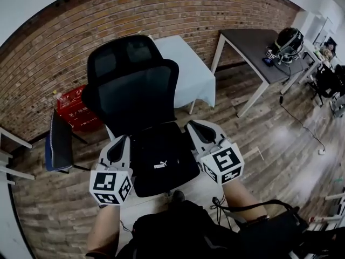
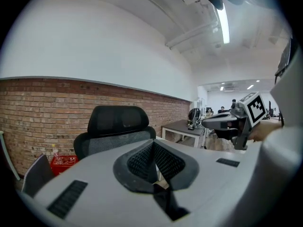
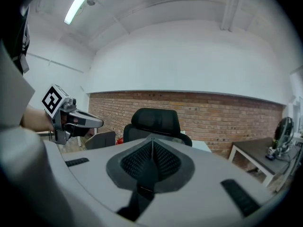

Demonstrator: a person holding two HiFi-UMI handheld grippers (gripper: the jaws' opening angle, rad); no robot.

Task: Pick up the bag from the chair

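Observation:
A black bag [image 1: 161, 158] with a small white logo lies flat on the seat of a black mesh-backed office chair [image 1: 132, 90]. My left gripper [image 1: 122, 141] hovers at the bag's left edge, my right gripper [image 1: 192, 125] at its upper right corner; whether either touches the bag I cannot tell. Both are shut with nothing between the pads. In the left gripper view the closed left gripper [image 2: 152, 144] points over the chair back [image 2: 116, 122], with the right gripper [image 2: 227, 120] at the side. The right gripper [image 3: 152, 140] view shows the chair [image 3: 156, 122] and left gripper [image 3: 71, 117]. The bag is hidden in both gripper views.
A white table [image 1: 188, 72] stands behind the chair against the brick wall. A dark desk [image 1: 250, 45] carrying a helmet-like device [image 1: 285, 42] is at the back right. A red crate [image 1: 78, 109] and a dark folded chair [image 1: 58, 142] sit at the left. A cable [image 1: 302, 125] runs over the wooden floor.

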